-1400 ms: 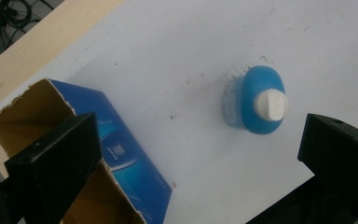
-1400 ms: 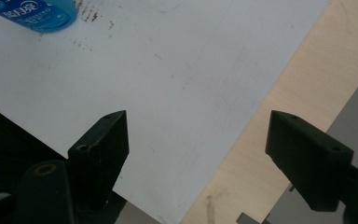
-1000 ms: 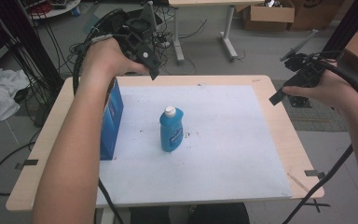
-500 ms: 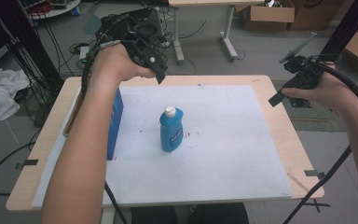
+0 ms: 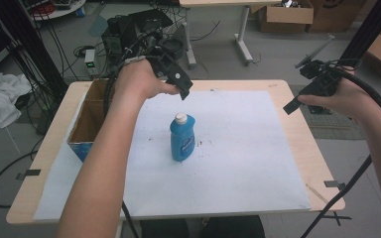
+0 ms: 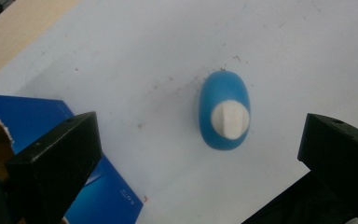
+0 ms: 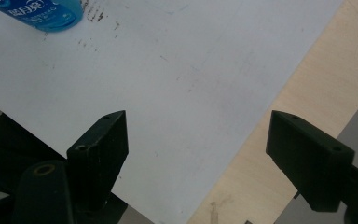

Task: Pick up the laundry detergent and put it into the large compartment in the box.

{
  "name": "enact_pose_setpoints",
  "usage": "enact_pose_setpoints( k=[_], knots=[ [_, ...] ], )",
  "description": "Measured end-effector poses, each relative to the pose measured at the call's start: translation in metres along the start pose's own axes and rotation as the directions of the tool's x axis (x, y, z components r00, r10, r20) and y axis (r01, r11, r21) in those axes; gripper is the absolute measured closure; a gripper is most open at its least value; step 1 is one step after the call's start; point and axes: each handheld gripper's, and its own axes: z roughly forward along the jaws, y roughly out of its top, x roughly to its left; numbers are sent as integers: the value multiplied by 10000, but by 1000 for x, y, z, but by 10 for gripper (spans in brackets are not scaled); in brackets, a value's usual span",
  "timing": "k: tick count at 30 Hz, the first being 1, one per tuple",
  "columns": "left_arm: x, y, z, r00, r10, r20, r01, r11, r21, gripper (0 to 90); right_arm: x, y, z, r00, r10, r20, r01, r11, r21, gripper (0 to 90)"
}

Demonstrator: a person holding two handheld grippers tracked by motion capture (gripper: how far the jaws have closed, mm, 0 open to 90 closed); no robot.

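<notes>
Bottle (image 6: 224, 110) stood mid-bench, directly below my left gripper (image 6: 200, 154), fingers spread wide. My right gripper (image 5: 311, 88) hung open, empty, over the right edge. Next, I judged, descend and close.

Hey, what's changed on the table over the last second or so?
The left tool has moved from above the open blue box toward the blue bottle and now hangs over it, jaws wide apart, the white cap between them in the left gripper view. Nothing was grasped or released. The bottle stayed upright on the white sheet, the box stayed put, and the right tool stayed by the right edge.
</notes>
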Motion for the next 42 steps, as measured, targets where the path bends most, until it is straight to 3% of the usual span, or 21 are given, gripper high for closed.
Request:
enact_pose_setpoints(
  k=[15, 42],
  knots=[
    [-13, 0, 30, 9998, 159, 99, -164, 9984, 544, 9, 0, -1, 1, 10000, -28, 54, 28, 10000, -1, 212],
    [-24, 2, 81, 9985, 495, 221, -523, 9870, 1522, 8, -2, -1, 7, 10000, -7, -22, 7, 10000, 39, 210]
  ],
)
